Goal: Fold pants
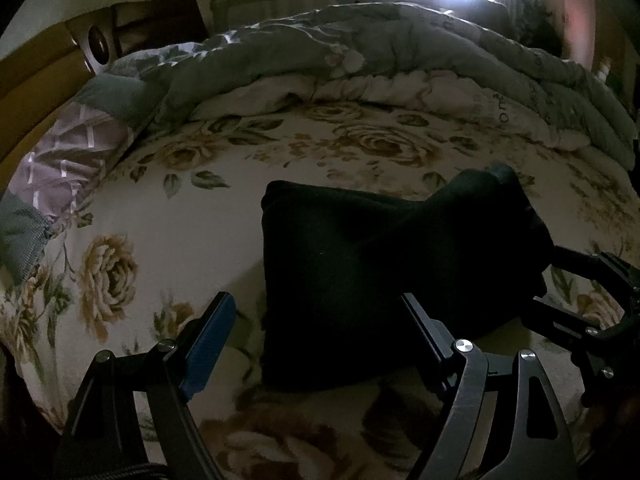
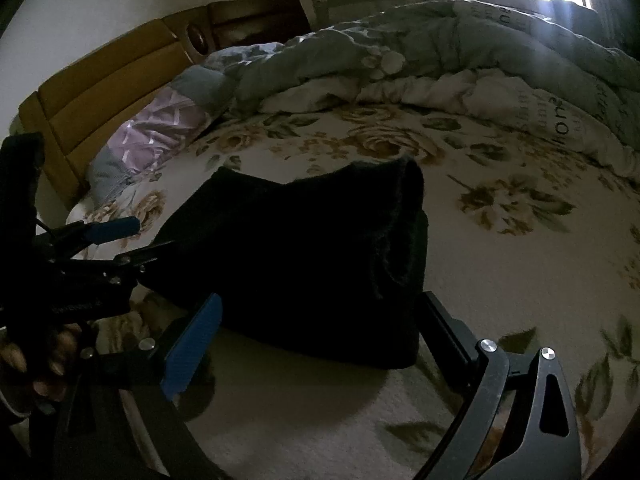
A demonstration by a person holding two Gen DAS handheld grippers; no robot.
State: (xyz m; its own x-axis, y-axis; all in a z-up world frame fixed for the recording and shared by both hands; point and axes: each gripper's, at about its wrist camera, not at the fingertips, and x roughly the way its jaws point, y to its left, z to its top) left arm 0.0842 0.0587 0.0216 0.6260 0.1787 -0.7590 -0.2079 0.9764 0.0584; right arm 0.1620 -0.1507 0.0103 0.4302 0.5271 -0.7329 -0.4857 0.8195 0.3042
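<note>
- On the bed (image 1: 160,216), the pants (image 1: 360,264) lie as a compact dark bundle on the floral sheet, seemingly folded several times over.
- Left gripper (image 1: 320,336) is spread wide at the bundle's near edge, holding nothing.
- Right gripper (image 2: 320,328) is likewise apart and empty, straddling the near edge.
- Folding looks nearly finished; next likely calls for a last tidy or pulling both away.

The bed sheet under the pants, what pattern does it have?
The bed sheet is cream with tan roses and green leaves, clearest in the right wrist view.
</note>
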